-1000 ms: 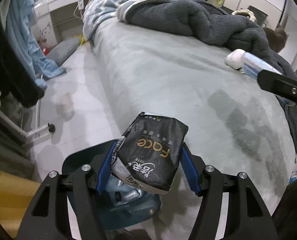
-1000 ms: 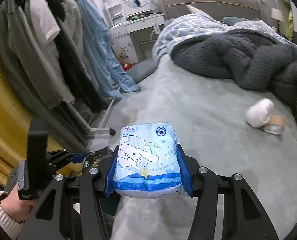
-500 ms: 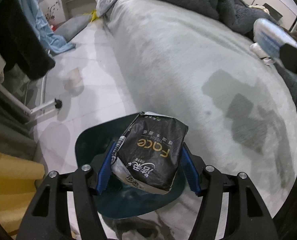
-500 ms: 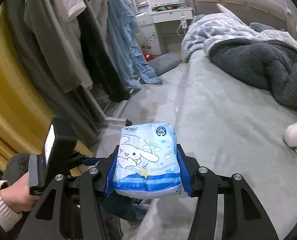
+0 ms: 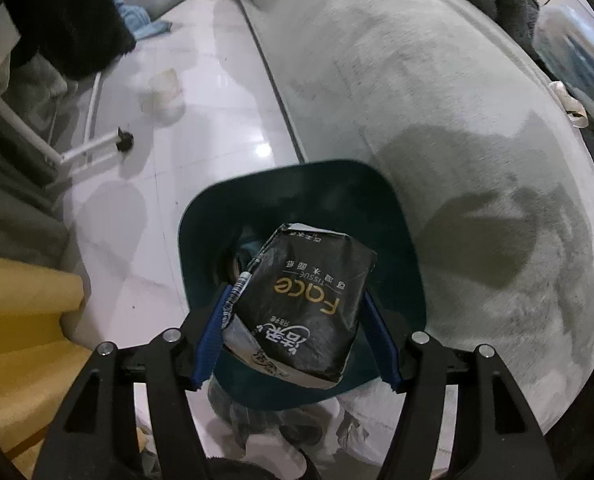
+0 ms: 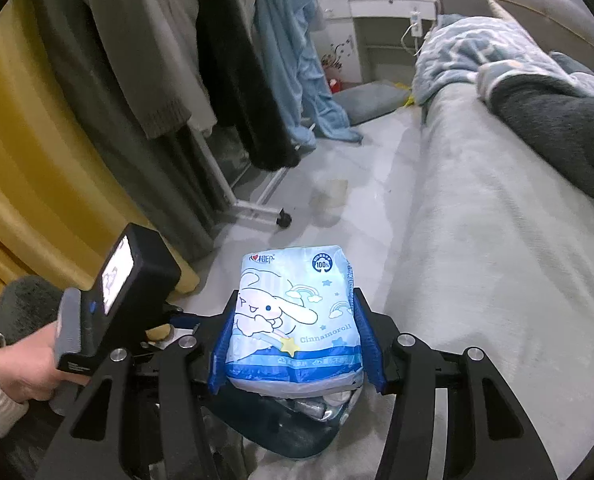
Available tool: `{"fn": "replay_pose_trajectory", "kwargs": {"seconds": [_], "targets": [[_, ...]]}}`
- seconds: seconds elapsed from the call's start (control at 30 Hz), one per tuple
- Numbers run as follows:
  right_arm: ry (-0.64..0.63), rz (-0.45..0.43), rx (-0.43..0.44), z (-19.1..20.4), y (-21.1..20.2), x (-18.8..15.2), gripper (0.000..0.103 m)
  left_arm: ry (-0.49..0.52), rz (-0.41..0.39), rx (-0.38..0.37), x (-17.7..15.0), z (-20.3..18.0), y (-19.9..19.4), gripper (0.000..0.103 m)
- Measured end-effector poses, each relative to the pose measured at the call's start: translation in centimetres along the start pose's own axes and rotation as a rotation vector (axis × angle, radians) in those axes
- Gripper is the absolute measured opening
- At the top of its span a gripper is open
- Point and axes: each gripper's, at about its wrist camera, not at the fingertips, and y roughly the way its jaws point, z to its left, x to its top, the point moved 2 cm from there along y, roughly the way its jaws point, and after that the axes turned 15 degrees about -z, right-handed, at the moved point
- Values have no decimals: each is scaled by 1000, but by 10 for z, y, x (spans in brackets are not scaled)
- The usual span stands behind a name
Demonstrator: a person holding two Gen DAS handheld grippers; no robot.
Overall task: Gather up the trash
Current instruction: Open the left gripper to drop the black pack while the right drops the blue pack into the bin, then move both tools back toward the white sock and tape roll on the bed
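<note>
Between blue pads [image 5: 211, 350] sits a black tissue pack [image 5: 303, 308] with gold and white lettering, and beyond those fingers a dark teal bin [image 5: 297, 188] stands against the pale grey-green bed cover [image 5: 437, 92] and glossy white floor [image 5: 201, 92]. Between the other blue pads [image 6: 367, 344] is a light blue tissue pack [image 6: 295, 320] printed with a white cartoon dog, rainbows, a yellow star and darker blue bands. Left of those fingers hangs a mustard yellow curtain [image 6: 29, 160], and far beyond them a blue-and-white patterned quilt [image 6: 477, 52] meets a charcoal blanket [image 6: 561, 120].

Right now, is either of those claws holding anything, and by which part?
Yes. The left gripper clamps a black tissue pack by its sides; the right gripper clamps a blue tissue pack the same way.
</note>
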Motion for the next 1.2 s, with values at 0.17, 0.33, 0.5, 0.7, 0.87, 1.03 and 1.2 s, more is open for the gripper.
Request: {"fn": "replay_pose_trajectory", "kwargs": {"seconds": [0.17, 0.33, 0.5, 0.7, 0.87, 1.03, 1.2], "targets": [[-21, 51, 12, 5, 25, -9, 54, -30, 32, -17, -7, 14, 1, 76], [-33, 99, 9, 7, 43, -20, 54, -47, 14, -21, -7, 25, -5, 86], [-37, 145, -5, 4, 58, -30, 54, -58, -26, -2, -4, 38, -16, 87], [-46, 201, -16, 9, 74, -44, 54, -73, -102, 6, 3, 51, -33, 91], [-68, 256, -23, 15, 85, -57, 54, -44, -185, 18, 13, 51, -48, 94], [-81, 287, -32, 18, 91, -62, 57, -16, -305, 11, 27, 45, -69, 96], [-88, 305, -38, 19, 94, -61, 67, 4, -401, -1, 38, 41, -88, 97]]}}
